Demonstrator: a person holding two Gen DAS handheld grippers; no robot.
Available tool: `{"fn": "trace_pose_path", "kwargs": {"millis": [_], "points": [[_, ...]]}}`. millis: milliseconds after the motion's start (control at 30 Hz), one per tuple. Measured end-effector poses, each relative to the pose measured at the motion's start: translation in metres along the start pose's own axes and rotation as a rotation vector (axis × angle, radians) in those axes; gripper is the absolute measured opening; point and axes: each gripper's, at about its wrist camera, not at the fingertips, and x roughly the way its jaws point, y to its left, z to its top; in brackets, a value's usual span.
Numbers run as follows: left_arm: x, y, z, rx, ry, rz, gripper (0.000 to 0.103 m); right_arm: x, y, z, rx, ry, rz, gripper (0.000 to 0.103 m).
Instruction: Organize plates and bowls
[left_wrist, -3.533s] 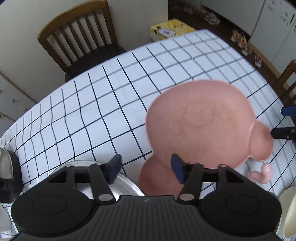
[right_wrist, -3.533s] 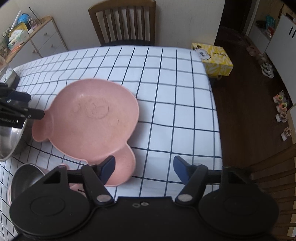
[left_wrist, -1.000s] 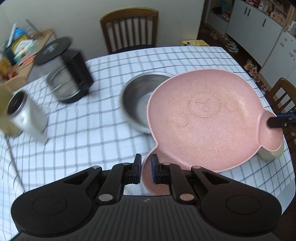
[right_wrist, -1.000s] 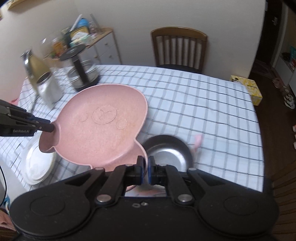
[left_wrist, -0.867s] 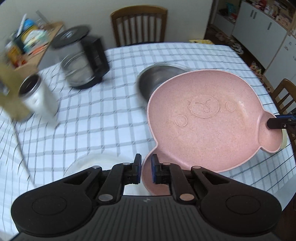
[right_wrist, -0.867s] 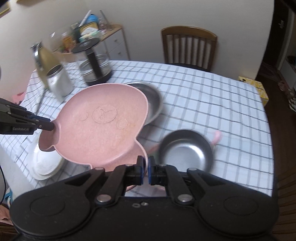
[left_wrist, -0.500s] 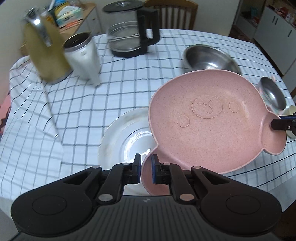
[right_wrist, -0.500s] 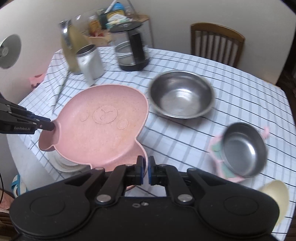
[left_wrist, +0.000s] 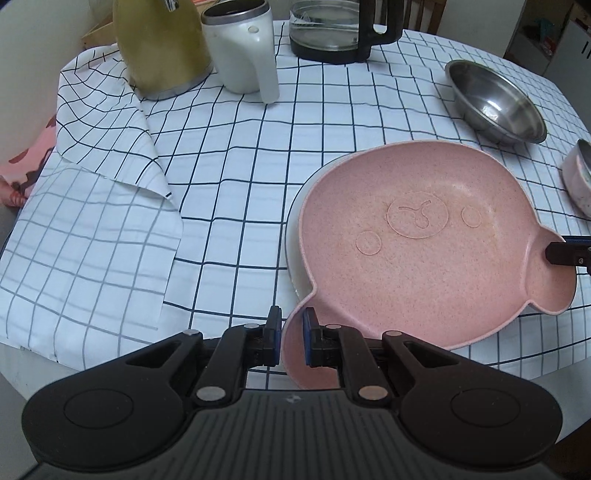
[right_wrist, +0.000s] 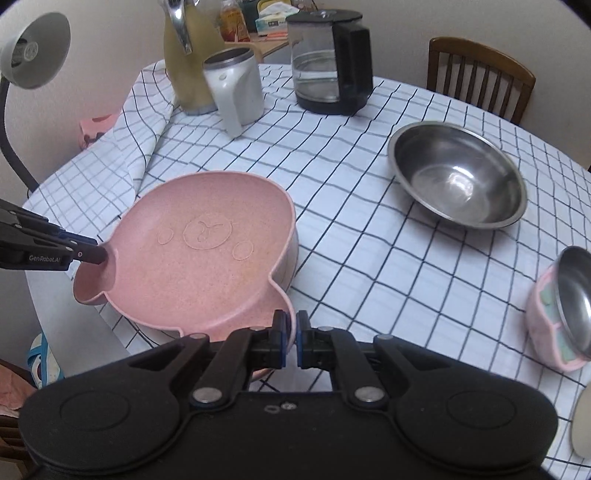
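On the checked tablecloth (right_wrist: 369, 258) I see my left gripper (left_wrist: 291, 338) and right gripper (right_wrist: 290, 341) each pinching an ear of the pink bear plate (left_wrist: 424, 243), directly above a white plate (left_wrist: 293, 254); the left one's arm reads "GenRobot.AI"; a steel bowl (right_wrist: 458, 173) sits apart.

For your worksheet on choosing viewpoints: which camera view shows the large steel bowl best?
The right wrist view: the steel bowl sits whole and near, its inside open to the camera. The left wrist view shows it smaller, at the far right, squeezed by the lens.
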Motion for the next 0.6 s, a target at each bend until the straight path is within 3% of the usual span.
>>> {"fn": "trace_pose_path", "kwargs": {"millis": [600], "points": [[0.019, 0.001, -0.005, 0.060, -0.024, 0.047, 0.012, 0.035, 0.013, -0.009, -0.003, 0.051, -0.030, 0.008]]}}
